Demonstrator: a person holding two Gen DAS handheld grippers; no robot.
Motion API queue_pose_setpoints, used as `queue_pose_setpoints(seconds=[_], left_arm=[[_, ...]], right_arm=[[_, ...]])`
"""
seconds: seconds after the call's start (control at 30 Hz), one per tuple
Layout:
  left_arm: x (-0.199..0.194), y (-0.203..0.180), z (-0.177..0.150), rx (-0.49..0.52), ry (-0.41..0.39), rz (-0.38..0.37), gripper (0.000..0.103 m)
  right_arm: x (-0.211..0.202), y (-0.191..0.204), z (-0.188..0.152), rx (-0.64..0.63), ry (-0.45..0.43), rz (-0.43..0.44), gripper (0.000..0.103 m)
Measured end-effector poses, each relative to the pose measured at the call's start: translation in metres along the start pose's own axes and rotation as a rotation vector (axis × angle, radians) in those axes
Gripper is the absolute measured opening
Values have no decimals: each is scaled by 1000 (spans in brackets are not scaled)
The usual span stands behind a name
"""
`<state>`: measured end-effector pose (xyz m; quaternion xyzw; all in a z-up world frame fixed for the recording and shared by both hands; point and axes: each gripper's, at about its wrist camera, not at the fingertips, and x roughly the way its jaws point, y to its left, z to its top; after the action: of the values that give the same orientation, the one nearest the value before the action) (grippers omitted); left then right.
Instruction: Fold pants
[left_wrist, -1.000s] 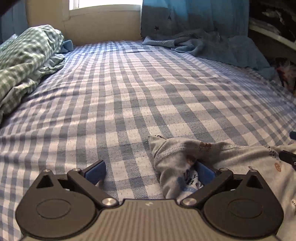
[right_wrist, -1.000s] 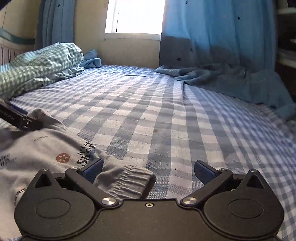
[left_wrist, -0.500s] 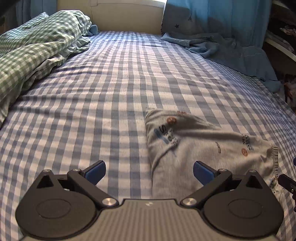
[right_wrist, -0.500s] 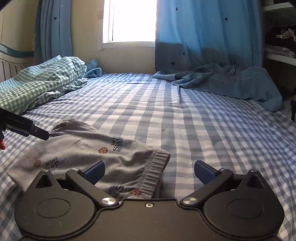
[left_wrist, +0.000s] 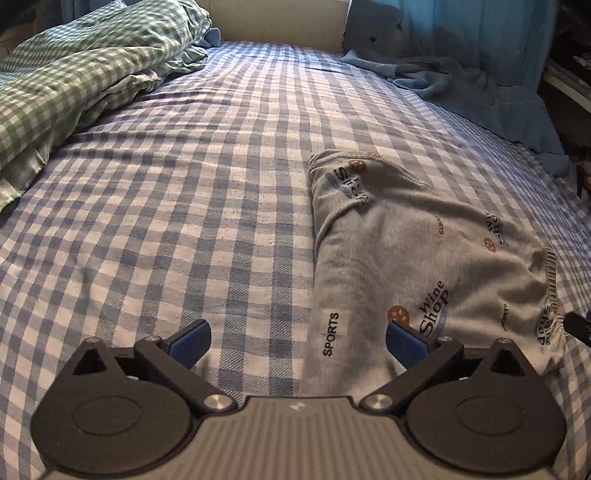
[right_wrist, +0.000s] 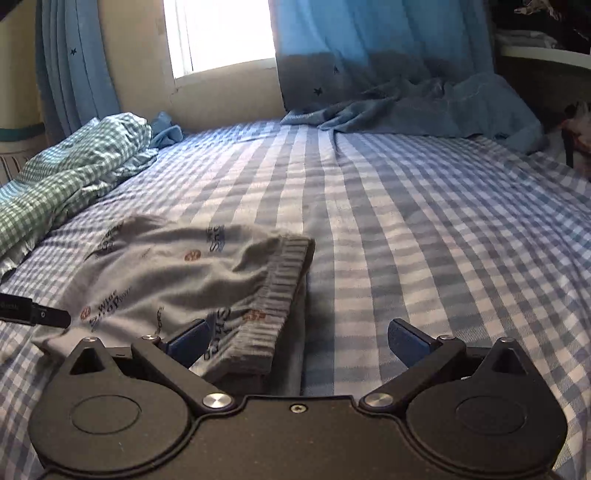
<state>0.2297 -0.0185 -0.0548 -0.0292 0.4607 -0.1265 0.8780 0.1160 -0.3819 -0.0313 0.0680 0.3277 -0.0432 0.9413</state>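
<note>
Both grippers are released, jaws spread wide, nothing between them. Left gripper (left_wrist: 297, 338) hovers low over the near left edge of the pants (left_wrist: 406, 254), its right pad above the cloth by the "Wine Shop" print, its left pad over bare sheet (left_wrist: 166, 192). Right gripper (right_wrist: 297, 338) sits off the pants' right side, left pad just above the ribbed waistband (right_wrist: 280, 295), right pad over sheet. Whether either pad touches cloth I cannot tell.

Pants: grey, printed, lying on the checked sheet toward the near middle of the bed, right of centre in the left view and left of centre in the right view. They look folded into a compact, roughly rectangular bundle, with the waistband on the right edge and a stitched seam along the far edge. A "SPORTS" label (left_wrist: 334, 334) shows near the left fold. The top layer is a bit lumpy and rumpled, and the far left corner is puckered.

Progress, as a judgement: mostly done. At least one fold is in, the bundle is free of both grippers and lying on its own. Left, if anything: one more fold to halve it, or a smoothing pass. Could equally be finished.

Other stuff: green checked duvet (left_wrist: 74, 70) heaped far left, blue blanket (right_wrist: 424, 107) far right under the curtain (right_wrist: 369, 40), both well apart from the pants.
</note>
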Motion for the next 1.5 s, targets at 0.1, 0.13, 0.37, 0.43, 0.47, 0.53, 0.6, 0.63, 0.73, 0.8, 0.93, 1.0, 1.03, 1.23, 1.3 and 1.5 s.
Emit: queue_pose_setpoints(seconds=[0.1, 0.13, 0.37, 0.43, 0.47, 0.53, 0.6, 0.63, 0.73, 0.8, 0.93, 1.0, 1.03, 1.23, 1.3, 1.5], left_arm=[[12, -10, -9, 25, 66, 34, 102], [12, -14, -14, 35, 47, 52, 103], [8, -16, -23, 6, -2, 71, 103], [8, -16, -24, 5, -5, 73, 103], [8, -16, -24, 3, -4, 74, 103], [8, -17, -22, 1, 2, 79, 103], [8, -18, -22, -6, 6, 86, 103], [9, -18, -22, -9, 6, 90, 103], [9, -21, -22, -16, 5, 103, 103], [9, -22, -23, -21, 0, 108, 103], [6, -21, -24, -27, -7, 106, 103], [4, -17, -20, -34, 7, 78, 103], [2, -13, -17, -49, 14, 56, 103], [-10, -3, -1, -130, -37, -83, 103], [-4, -10, 4, -118, -40, -99, 103], [21, -15, 0, -108, 11, -166, 102]], right_arm=[[15, -1, 2, -4, 35, -107, 102], [25, -2, -1, -17, 68, -150, 102], [29, -24, -20, 43, 103, -227, 102], [22, -28, -22, 61, 89, -215, 102], [20, -30, -22, 70, 93, -205, 102], [15, -32, -20, 71, 104, -212, 102], [10, -31, -16, 80, 90, -222, 102], [7, -31, -13, 95, 79, -207, 102], [3, -27, -3, 117, 36, -150, 102], [4, -22, 1, 112, 2, -103, 102], [26, -14, -4, 56, 98, -65, 102], [26, -21, -6, 40, 87, -18, 102], [26, -27, -3, 45, 99, -5, 102], [32, -71, 32, 80, 77, 246, 102], [51, -77, 46, 116, 113, 361, 102], [126, -81, 61, 262, 284, 675, 103]])
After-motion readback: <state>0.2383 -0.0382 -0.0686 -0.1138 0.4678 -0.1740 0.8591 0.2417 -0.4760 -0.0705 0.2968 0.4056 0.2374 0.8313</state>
